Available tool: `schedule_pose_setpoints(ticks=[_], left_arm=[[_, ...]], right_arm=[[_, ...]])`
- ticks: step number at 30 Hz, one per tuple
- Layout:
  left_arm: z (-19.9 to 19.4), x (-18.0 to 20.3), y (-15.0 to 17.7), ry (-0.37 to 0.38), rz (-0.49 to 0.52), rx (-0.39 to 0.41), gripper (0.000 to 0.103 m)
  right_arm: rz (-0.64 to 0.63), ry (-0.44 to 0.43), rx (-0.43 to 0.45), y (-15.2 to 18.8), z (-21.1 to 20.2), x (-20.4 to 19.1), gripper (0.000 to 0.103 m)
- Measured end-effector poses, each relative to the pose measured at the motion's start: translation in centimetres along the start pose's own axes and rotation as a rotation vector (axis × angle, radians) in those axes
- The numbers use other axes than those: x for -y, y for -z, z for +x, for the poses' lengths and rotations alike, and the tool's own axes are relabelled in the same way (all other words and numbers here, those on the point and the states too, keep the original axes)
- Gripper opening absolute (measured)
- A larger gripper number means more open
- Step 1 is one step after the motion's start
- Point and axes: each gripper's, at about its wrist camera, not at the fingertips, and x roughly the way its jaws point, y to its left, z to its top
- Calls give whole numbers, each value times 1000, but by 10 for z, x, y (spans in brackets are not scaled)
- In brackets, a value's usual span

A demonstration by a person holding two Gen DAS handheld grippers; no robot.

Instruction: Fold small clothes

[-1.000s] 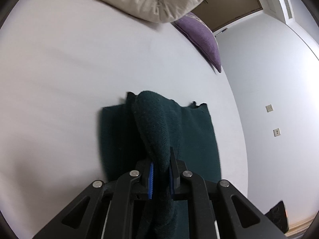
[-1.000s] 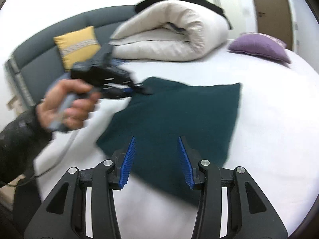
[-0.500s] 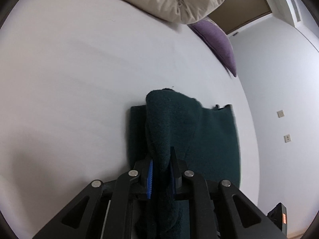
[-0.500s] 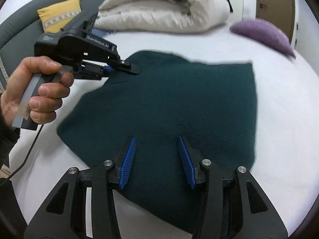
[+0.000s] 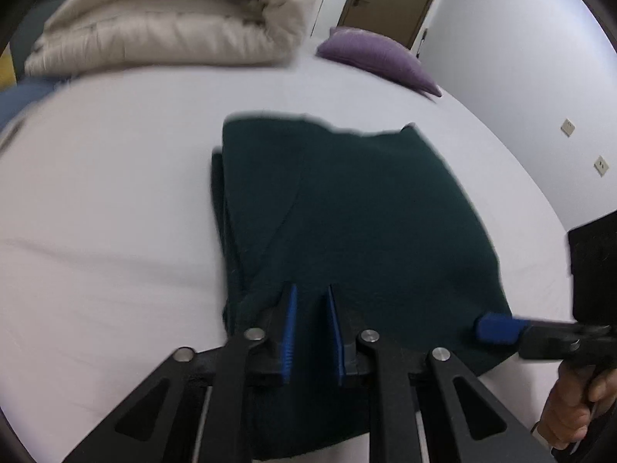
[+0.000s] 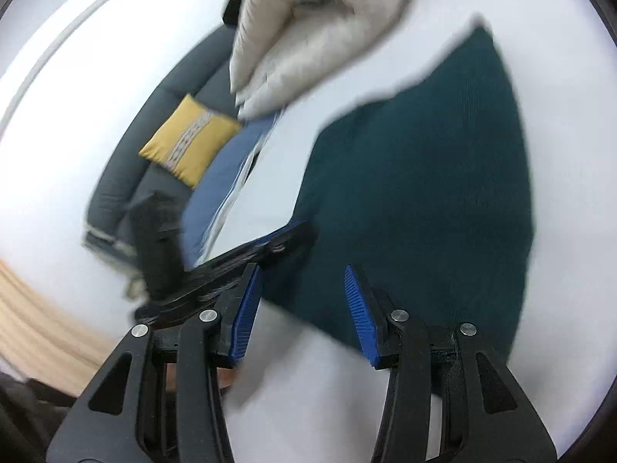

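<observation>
A dark green knit garment [image 5: 358,223] lies folded flat on the white bed [image 5: 108,200]; it also shows in the right wrist view [image 6: 424,193]. My left gripper [image 5: 311,297] sits low over the garment's near edge with its jaws slightly apart and nothing clamped between the blue pads. My right gripper [image 6: 302,274] is open and empty over the garment's near corner. In the left wrist view the right gripper's blue fingertip [image 5: 497,328] touches the garment's right corner. The left gripper's fingers [image 6: 270,245] show in the right wrist view.
A rolled beige duvet [image 5: 173,27] and a purple pillow [image 5: 378,58] lie at the far side of the bed. A yellow cushion [image 6: 189,139] rests on a grey headboard [image 6: 127,177]. A blue pillow [image 6: 219,177] lies beside it.
My left gripper has laid down and let go of the lifted fold of the garment, which now lies flat. My right gripper has swung to the near right corner.
</observation>
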Motion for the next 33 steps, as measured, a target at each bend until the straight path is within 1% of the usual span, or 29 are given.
schedule_pose_setpoints(ticks=[1,2,4,5,7,8,10,11,13,15,17,19,22,23,25,28,30,31,33], left_arm=[[-1,-4,2,6,1,6,15],[-1,-6,4,12,6,6,15],[0,-6,7,13,20,14,15],[1,-7,9,14,22,15,15],[-1,-12,10,26,2,11,15],[1,-11,8,30,-5,7,15],[1,-10,7,36,-11,1,15],[0,-9,7,32,-7,0,15],[0,-4,7,14,6,1,15],[1,1,8,-7,28,6,15],[1,5,8,-20,43,7,15],[1,5,8,-25,46,4,15],[2,6,8,-30,49,0,15],[2,7,7,-33,52,1,15],[3,7,7,-41,59,0,15],[4,9,7,-50,65,0,15],[4,10,7,-57,70,-1,15],[4,10,7,-60,71,-2,16],[4,11,7,-63,74,-2,16]], right_arm=[[37,21,-33,3,5,11,40],[81,51,-47,4,6,24,32],[145,-2,-47,8,1,43,28],[176,-30,-36,9,-6,49,28],[186,-21,-29,14,-16,54,29],[179,12,-40,18,-21,56,29],[194,16,-49,32,-36,56,29],[201,13,-36,34,-43,54,32],[191,-21,14,32,-55,45,32],[188,-90,59,26,-61,35,32],[172,-112,50,19,-57,28,33],[161,-71,10,17,-46,27,32],[191,33,-84,23,-22,43,28],[194,35,-78,25,-21,46,26],[197,18,-60,23,-22,48,26],[194,42,-62,26,-29,46,26],[178,62,-72,31,-38,39,27],[163,66,-70,30,-43,35,29],[133,44,-48,27,-49,24,29]])
